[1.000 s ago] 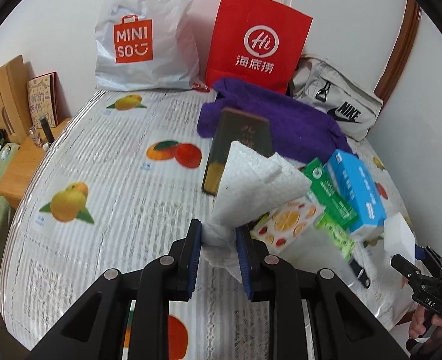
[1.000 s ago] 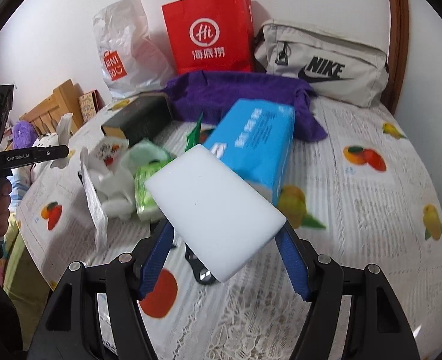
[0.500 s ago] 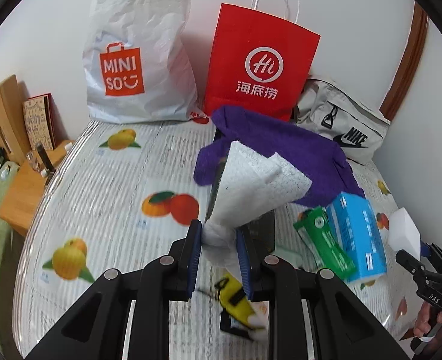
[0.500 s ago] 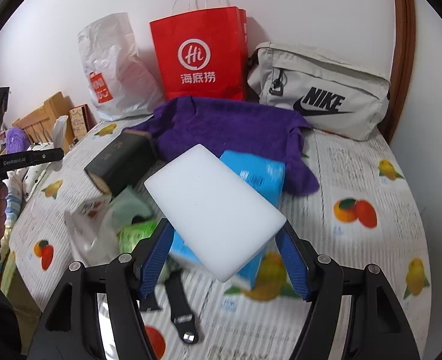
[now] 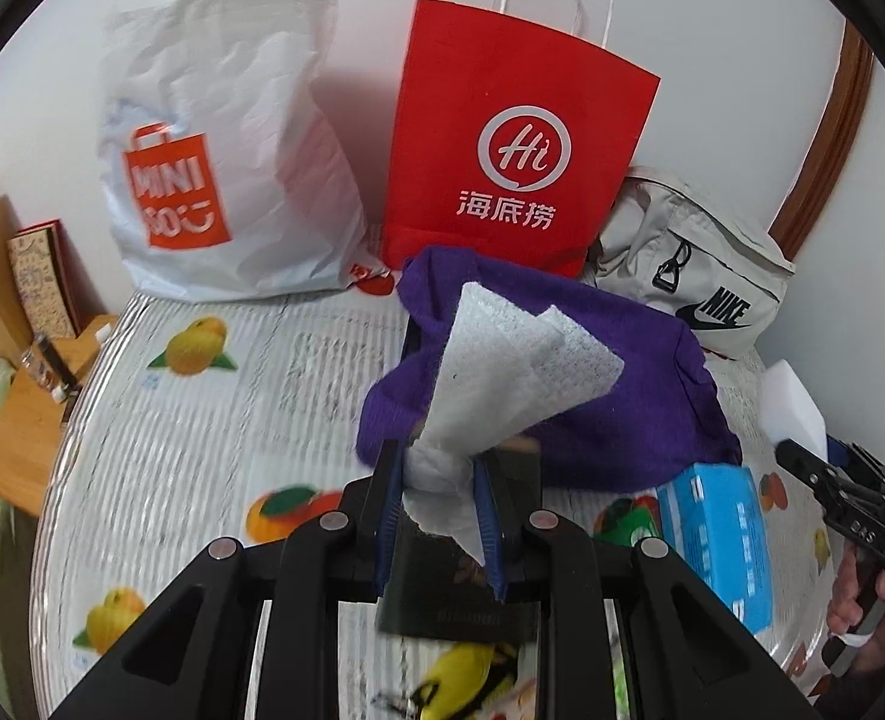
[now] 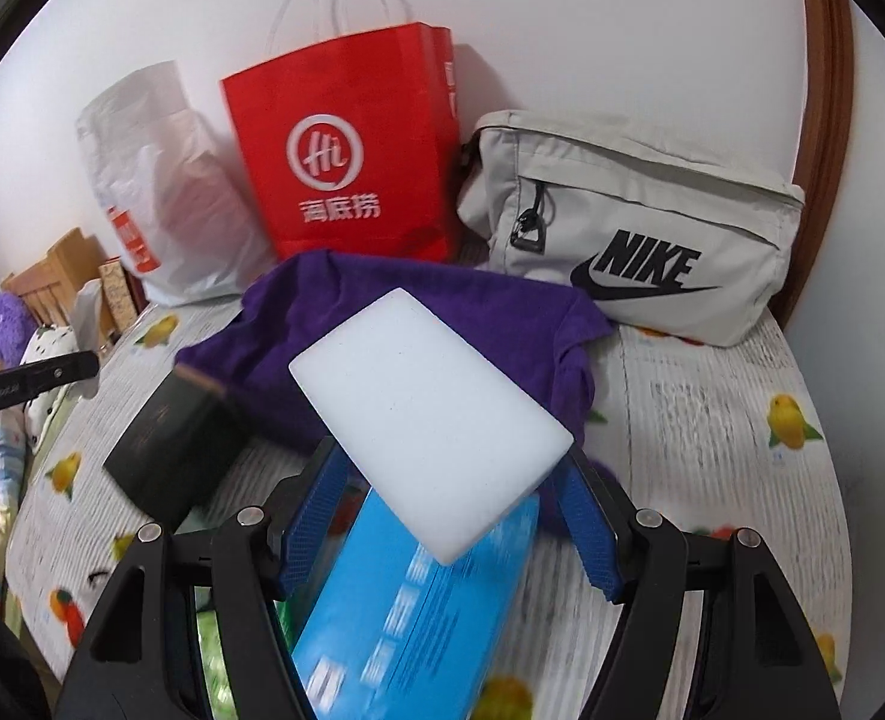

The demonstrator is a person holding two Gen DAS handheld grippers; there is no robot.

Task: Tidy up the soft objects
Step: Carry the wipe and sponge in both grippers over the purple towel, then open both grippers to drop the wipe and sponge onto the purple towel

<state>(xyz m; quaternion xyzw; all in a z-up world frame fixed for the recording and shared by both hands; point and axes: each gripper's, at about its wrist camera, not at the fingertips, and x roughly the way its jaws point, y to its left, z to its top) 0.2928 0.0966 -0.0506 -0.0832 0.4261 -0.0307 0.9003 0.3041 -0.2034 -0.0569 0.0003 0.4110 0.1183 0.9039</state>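
My left gripper [image 5: 439, 510] is shut on a white crumpled cloth [image 5: 514, 366] that fans upward, held above the table. My right gripper [image 6: 451, 510] is shut on a white sponge block [image 6: 430, 414], held above a blue tissue pack [image 6: 418, 618]. The sponge also shows in the left wrist view [image 5: 793, 402] at the right edge. A purple garment [image 5: 610, 408] lies on the table ahead of both grippers; it shows in the right wrist view [image 6: 382, 312] too. A black box [image 6: 166, 450] lies beside it.
A red paper bag [image 5: 514, 144], a white Miniso plastic bag [image 5: 220, 180] and a grey Nike bag [image 6: 634, 222] stand against the back wall. The tablecloth [image 5: 202, 420] has fruit prints. A wooden stand with books [image 5: 16, 300] is left of the table.
Both grippers have moved forward over the table toward the purple garment and the bags, still holding the cloth and the sponge. The small packs have slid below and out of view.
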